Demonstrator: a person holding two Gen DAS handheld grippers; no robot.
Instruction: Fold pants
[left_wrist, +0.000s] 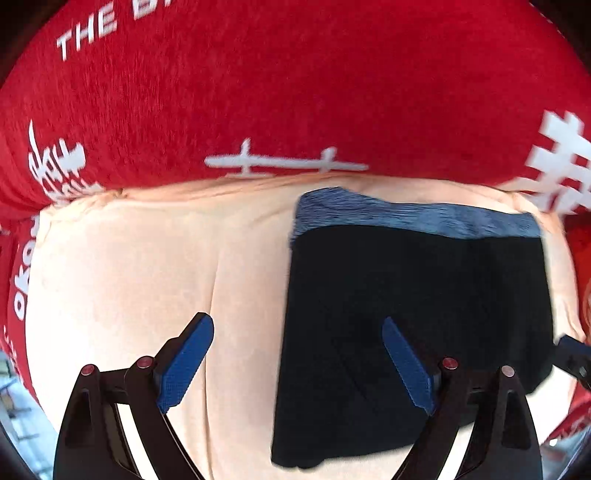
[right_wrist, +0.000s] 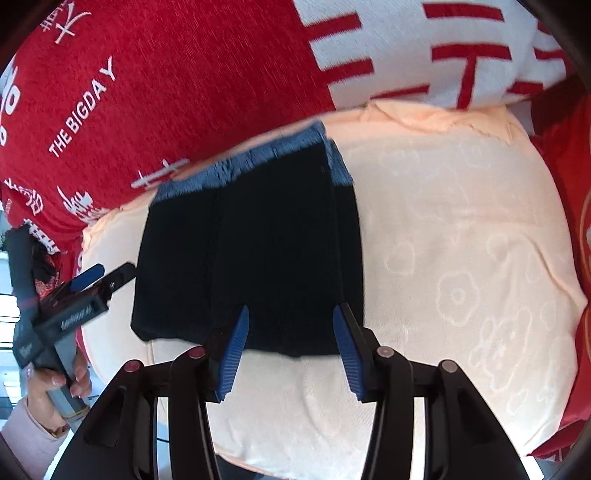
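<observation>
a: where are the pants (left_wrist: 417, 325) right now?

b: folded into a compact dark rectangle, blue-grey waistband (left_wrist: 413, 216) at the far edge, lying flat on the peach cushion (left_wrist: 122, 280). a red cover with white lettering (left_wrist: 258, 85) rises just behind it.

a: and the left gripper (left_wrist: 297, 356)?

b: spread wide, nothing between its blue pads (left_wrist: 186, 363). one finger is over bare cushion, the other over the near part of the pants.

a: the right gripper (right_wrist: 290, 352)?

b: also apart and holding nothing. its fingertips sit at the near edge of the folded pants (right_wrist: 255, 254), in the right wrist view. that view also shows the left gripper (right_wrist: 101, 275) just off the pants' left side, the hand (right_wrist: 55, 384) gripping its handle.
</observation>
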